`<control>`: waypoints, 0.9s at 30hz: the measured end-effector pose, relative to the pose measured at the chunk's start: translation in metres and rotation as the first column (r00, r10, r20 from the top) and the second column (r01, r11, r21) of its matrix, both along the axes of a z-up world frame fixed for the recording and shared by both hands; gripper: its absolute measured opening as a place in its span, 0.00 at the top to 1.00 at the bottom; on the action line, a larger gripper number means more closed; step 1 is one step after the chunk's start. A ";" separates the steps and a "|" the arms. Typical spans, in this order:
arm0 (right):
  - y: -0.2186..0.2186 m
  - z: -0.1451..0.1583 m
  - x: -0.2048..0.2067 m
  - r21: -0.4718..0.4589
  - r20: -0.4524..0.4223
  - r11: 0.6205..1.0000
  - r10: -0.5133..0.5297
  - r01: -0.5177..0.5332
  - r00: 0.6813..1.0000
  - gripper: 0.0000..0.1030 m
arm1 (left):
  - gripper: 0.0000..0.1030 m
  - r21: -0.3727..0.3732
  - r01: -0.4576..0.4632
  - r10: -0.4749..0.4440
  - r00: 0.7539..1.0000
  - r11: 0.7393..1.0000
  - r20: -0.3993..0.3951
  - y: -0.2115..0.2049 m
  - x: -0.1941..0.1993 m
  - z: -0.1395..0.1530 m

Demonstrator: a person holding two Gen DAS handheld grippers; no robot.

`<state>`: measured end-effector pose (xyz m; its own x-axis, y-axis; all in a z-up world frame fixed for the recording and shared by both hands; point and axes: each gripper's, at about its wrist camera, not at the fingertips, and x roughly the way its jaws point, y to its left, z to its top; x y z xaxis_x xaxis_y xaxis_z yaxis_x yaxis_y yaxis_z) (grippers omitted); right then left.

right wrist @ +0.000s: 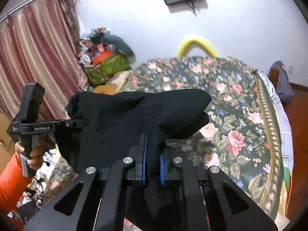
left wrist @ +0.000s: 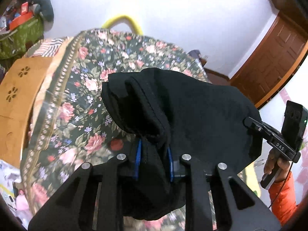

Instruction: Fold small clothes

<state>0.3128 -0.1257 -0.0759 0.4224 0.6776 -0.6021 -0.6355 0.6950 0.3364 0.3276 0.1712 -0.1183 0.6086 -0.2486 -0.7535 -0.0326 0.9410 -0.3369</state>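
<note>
A small black garment point(left wrist: 192, 111) hangs in the air above the floral bedspread point(left wrist: 80, 88), stretched between both grippers. In the left wrist view my left gripper point(left wrist: 154, 155) is shut on a bunched edge of it, cloth filling the gap between the blue pads point(left wrist: 139, 157). The right gripper point(left wrist: 250, 124), held by a hand in an orange sleeve, grips the far right corner. In the right wrist view my right gripper point(right wrist: 153, 156) pinches a ribbed black edge of the garment point(right wrist: 125, 119) between its blue pads point(right wrist: 144, 159). The left gripper point(right wrist: 77, 123) holds the opposite corner.
A cardboard box point(left wrist: 19, 96) stands at the bed's left side. A yellow tube point(left wrist: 123, 19) arches behind the bed against the white wall. A wooden door point(left wrist: 279, 57) is on the right. Pink curtains point(right wrist: 38, 48) and a cluttered green bag point(right wrist: 107, 65) stand beyond.
</note>
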 end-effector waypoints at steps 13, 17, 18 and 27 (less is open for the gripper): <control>0.003 0.012 -0.103 0.045 0.000 0.998 0.053 -0.053 0.999 0.91 | 0.79 0.018 -0.015 0.015 1.000 1.000 0.000 0.005 -0.105 0.014; 0.001 -0.019 -0.117 0.022 -0.064 0.998 0.054 -0.053 0.996 0.91 | 0.79 -0.006 -0.013 0.013 0.997 1.000 -0.075 0.007 -0.124 -0.025; 0.001 -0.027 -0.119 0.017 -0.084 0.999 0.053 -0.051 0.995 0.91 | 0.79 -0.005 -0.013 0.013 0.996 1.000 -0.091 0.008 -0.126 -0.034; -0.009 -0.081 -0.128 -0.118 -0.135 0.993 0.003 -0.019 0.991 0.84 | 0.68 0.145 -0.019 0.051 0.973 0.989 -0.224 0.017 -0.141 -0.104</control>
